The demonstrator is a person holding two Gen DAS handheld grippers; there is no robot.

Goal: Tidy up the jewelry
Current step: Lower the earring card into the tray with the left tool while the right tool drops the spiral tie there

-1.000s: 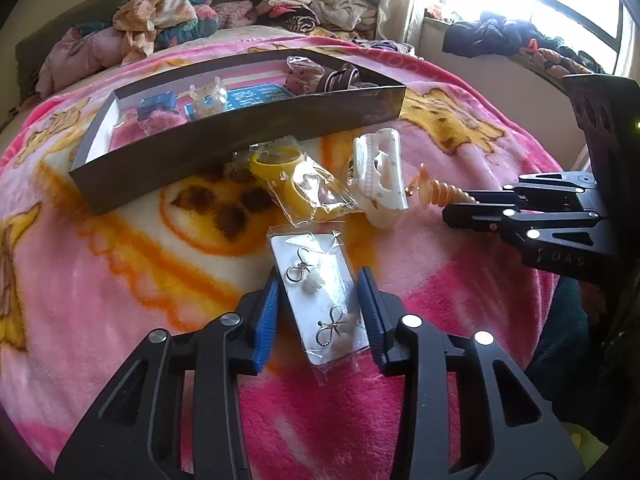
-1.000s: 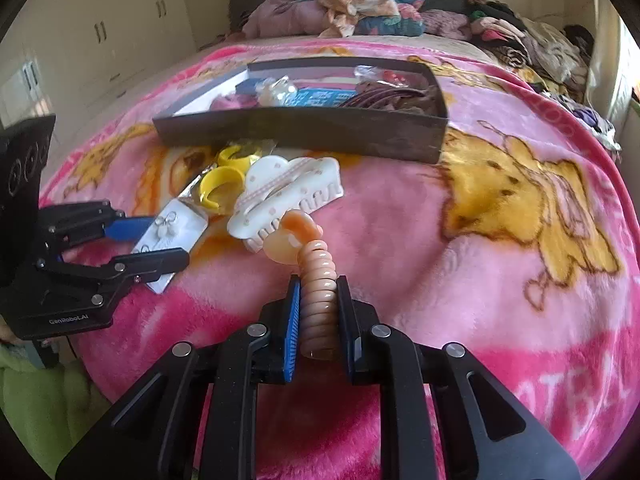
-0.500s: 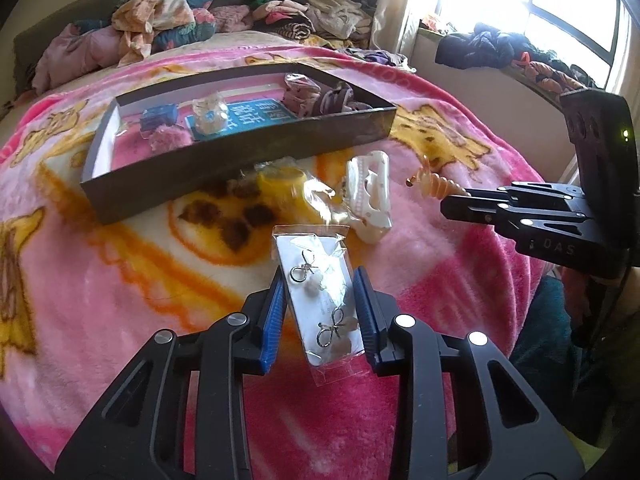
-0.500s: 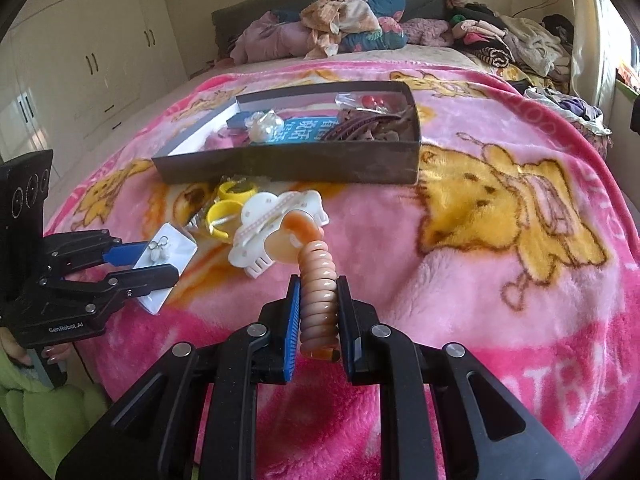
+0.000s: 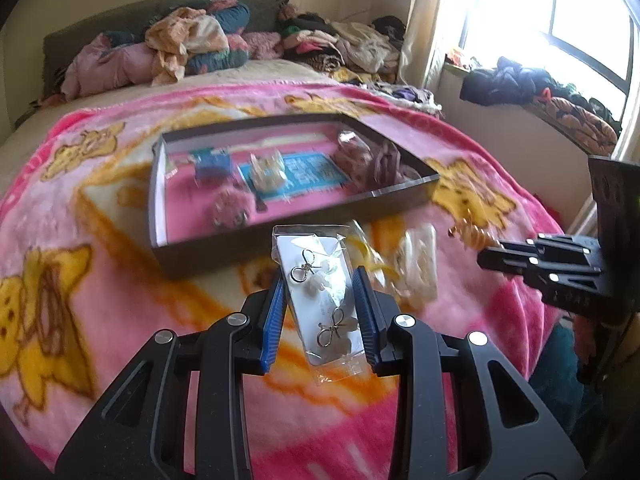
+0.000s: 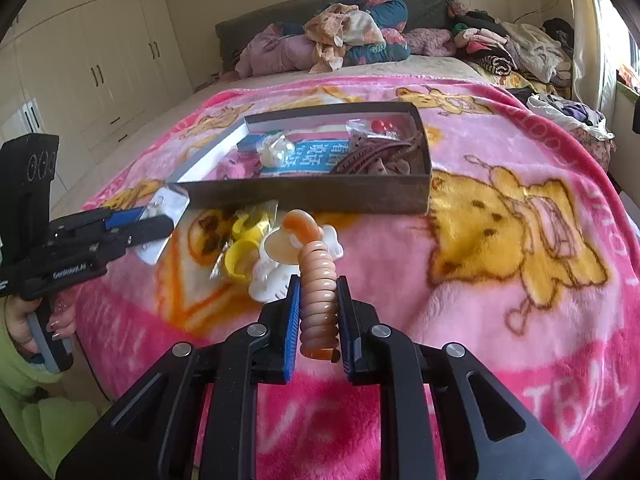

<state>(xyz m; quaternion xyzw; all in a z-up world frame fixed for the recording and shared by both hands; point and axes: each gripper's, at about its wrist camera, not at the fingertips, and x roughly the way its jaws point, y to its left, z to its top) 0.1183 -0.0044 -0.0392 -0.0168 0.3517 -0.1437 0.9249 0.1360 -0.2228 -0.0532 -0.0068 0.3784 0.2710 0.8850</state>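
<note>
Pink blanket (image 6: 500, 184) on the bed; left gripper (image 5: 320, 312) clamps an earring packet (image 5: 320, 300), right gripper (image 6: 319, 320) squeezes a spiral hair tie (image 6: 318, 288).

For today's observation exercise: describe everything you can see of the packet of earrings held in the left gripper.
The earring packet is a clear plastic sleeve over a white card bearing two silver bow-shaped earrings with pale stones. The left gripper is shut on its long edges with blue pads, holding it off the pink blanket, top end tilted toward the dark box. Nothing else touches it.

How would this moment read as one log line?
left gripper: holds earring packet | right gripper: holds spiral hair tie | box: ahead
</note>
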